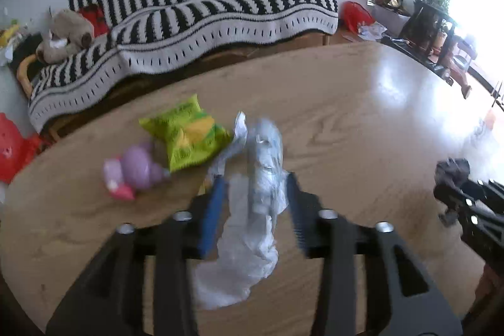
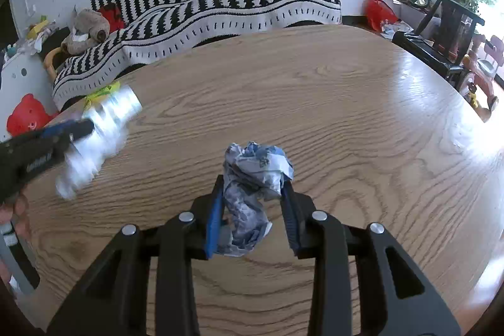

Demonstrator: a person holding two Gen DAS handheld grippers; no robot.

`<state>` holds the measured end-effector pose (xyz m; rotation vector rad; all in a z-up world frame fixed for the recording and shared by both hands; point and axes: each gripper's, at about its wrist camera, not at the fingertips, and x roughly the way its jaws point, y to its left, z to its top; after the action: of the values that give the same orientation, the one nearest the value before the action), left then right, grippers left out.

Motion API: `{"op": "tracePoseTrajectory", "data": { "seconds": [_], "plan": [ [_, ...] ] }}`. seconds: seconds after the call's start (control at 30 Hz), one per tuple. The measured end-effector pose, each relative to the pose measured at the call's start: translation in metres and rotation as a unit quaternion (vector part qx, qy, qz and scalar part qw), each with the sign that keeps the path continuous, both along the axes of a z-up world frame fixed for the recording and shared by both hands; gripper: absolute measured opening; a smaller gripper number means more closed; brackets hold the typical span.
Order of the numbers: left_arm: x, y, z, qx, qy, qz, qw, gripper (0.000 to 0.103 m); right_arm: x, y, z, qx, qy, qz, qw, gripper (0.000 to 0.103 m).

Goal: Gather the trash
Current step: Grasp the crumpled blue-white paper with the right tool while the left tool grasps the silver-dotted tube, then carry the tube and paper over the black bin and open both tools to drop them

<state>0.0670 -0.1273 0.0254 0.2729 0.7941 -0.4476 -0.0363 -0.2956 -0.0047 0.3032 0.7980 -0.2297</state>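
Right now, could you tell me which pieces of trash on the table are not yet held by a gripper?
The green snack bag and the pink wrapper: both lie loose on the table, unlike the two gripped pieces.

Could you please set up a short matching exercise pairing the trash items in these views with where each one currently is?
Items:
1. clear plastic wrapper
2. crumpled paper ball
3. green snack bag
4. purple wrapper

Places:
A. on the table, leftmost piece of trash
B. in the right tool
C. on the table, beside the purple item
D. in the left tool

Pairs: 1-D, 2-B, 3-C, 4-A
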Motion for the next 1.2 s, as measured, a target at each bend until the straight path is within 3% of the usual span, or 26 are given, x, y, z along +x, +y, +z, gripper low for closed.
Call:
{"op": "tracePoseTrajectory", "data": {
  "seconds": [0.03,0.13,0.3,0.33,0.37,0.4,0.43,0.53,0.73,1.2],
  "plan": [
    [-0.002,0.002,-0.001,0.003,-0.002,0.001,1.0,0.049,0.0,-0.001,0.0,0.004,0.0,-0.001,1.0,0.035],
    [-0.003,0.004,-0.001,0.012,-0.018,0.014,0.9997,0.068,0.002,0.0,0.0,0.005,0.002,-0.002,1.0,0.036],
    [0.004,-0.003,-0.001,0.008,-0.022,0.016,0.9996,0.068,0.006,0.003,-0.002,-0.004,0.012,0.003,1.0,0.036],
    [0.006,-0.006,-0.003,0.013,-0.025,0.016,0.9995,0.067,0.006,0.004,-0.003,-0.004,0.013,0.003,1.0,0.036],
    [0.009,-0.008,-0.004,0.014,-0.024,0.015,0.9995,0.057,0.006,0.004,-0.004,-0.005,0.015,0.004,1.0,0.036],
    [0.014,-0.01,-0.007,0.013,-0.014,0.013,0.9997,0.035,0.007,0.003,-0.006,-0.004,0.018,0.006,1.0,0.036],
    [0.019,-0.01,-0.01,0.011,0.0,0.009,0.9999,0.02,0.008,0.003,-0.007,0.001,0.021,0.01,1.0,0.036],
    [0.022,-0.009,-0.009,-0.006,0.007,0.009,0.9999,0.016,0.007,0.003,-0.008,0.006,0.014,0.015,1.0,0.033],
    [0.008,0.001,0.019,-0.029,-0.036,0.019,0.9988,0.015,-0.002,-0.005,0.003,0.012,-0.022,-0.016,1.0,0.032],
    [-0.017,0.013,0.027,-0.015,-0.034,0.015,0.9992,0.015,-0.008,-0.004,0.006,0.027,-0.031,-0.018,0.999,0.032]
  ]
}}
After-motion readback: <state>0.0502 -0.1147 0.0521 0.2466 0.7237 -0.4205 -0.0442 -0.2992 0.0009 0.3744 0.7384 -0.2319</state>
